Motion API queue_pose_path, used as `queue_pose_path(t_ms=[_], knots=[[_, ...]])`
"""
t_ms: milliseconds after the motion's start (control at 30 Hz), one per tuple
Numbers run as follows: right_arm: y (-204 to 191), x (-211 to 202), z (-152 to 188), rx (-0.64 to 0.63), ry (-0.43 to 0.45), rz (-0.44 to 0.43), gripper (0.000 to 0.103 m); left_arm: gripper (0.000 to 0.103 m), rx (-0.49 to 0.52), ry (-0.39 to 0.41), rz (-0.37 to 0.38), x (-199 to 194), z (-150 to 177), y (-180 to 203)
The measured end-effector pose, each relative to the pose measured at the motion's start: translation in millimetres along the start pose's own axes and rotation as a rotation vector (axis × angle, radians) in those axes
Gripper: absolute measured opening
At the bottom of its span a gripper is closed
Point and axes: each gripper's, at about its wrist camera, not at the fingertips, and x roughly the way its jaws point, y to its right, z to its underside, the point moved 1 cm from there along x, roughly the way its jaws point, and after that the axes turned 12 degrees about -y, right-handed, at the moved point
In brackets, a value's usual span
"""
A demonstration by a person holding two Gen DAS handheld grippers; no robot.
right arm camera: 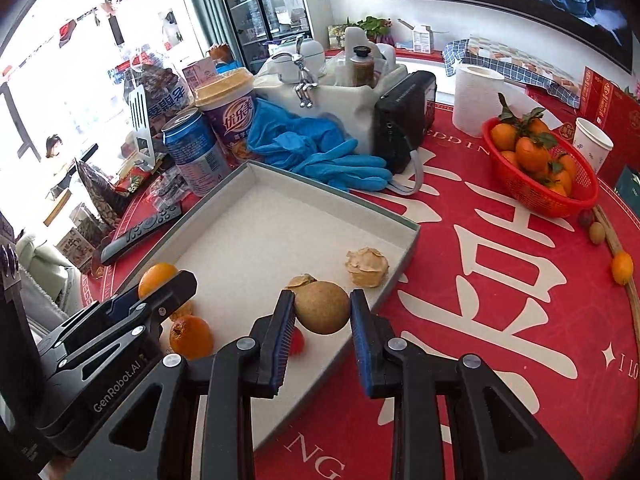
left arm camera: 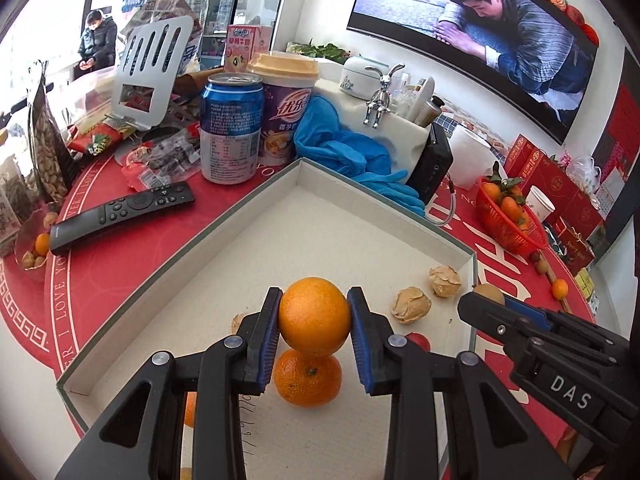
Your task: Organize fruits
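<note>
The sorting is judged to be partly done. An orange [left arm camera: 314, 315] is clamped between the jaws of the left gripper [left arm camera: 314, 320], held over the shallow box [left arm camera: 176, 276] above a second orange [left arm camera: 307, 378] already lying on its floor. A round brown fruit [right arm camera: 322, 307] is pinched in the jaws of the right gripper [right arm camera: 322, 312], at the near right edge of the box.

Inside the box two papery husked fruits [left arm camera: 410, 305] are counted, plus a small red fruit [right arm camera: 297, 341] and a further orange piece partly hidden behind the left gripper.

Still left out on the bench [right arm camera: 500, 280] are three small loose fruits at the far right, among them a kumquat [right arm camera: 622, 267]. The red basket [right arm camera: 536, 196] of leafy tangerines holds at least six; whether it is to be emptied cannot be told.
</note>
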Motion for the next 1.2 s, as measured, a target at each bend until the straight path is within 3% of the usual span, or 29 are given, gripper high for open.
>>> queue_pose_path(t_ms=[700, 767, 900, 933, 967, 1000, 1033, 1067, 1200], knots=[[-22.7, 22.1, -10.3, -0.062, -0.05, 0.0, 0.029, 0.037, -0.053, -0.011, 0.016, 0.6, 0.2, -8.7], [-23.9, 24.2, -10.9, -0.067, -0.058, 0.005, 0.029, 0.041, -0.053, -0.008, -0.002, -0.5, 0.6, -8.7], [-15.4, 26.2, -13.0, -0.039, -0.067, 0.013, 0.029, 0.077, -0.097, 0.019, -0.017, -6.9, 1.2, -16.0], [-11.3, 25.2, -13.5, -0.024, -0.065, 0.004, 0.035, 0.081, -0.113, 0.036, -0.02, -10.2, 1.2, -18.8], [-6.1, 22.5, -14.5, -0.001, -0.054, 0.005, 0.056, 0.081, -0.131, 0.055, -0.006, -14.4, 1.1, -21.9], [-0.1, 18.3, -14.7, 0.022, -0.036, 0.013, 0.07, 0.085, -0.148, 0.07, 0.017, -19.0, 1.4, -25.3], [7.1, 12.5, -14.5, 0.046, -0.013, 0.014, 0.092, 0.092, -0.162, 0.085, 0.042, -23.5, 1.8, -27.4], [15.4, 5.3, -13.3, 0.073, 0.011, 0.012, 0.103, 0.096, -0.169, 0.095, 0.053, -26.4, 2.5, -27.4], [44.4, -18.3, -4.5, 0.148, 0.057, -0.033, 0.103, 0.101, -0.101, 0.114, 0.054, -28.2, 7.2, -6.4]])
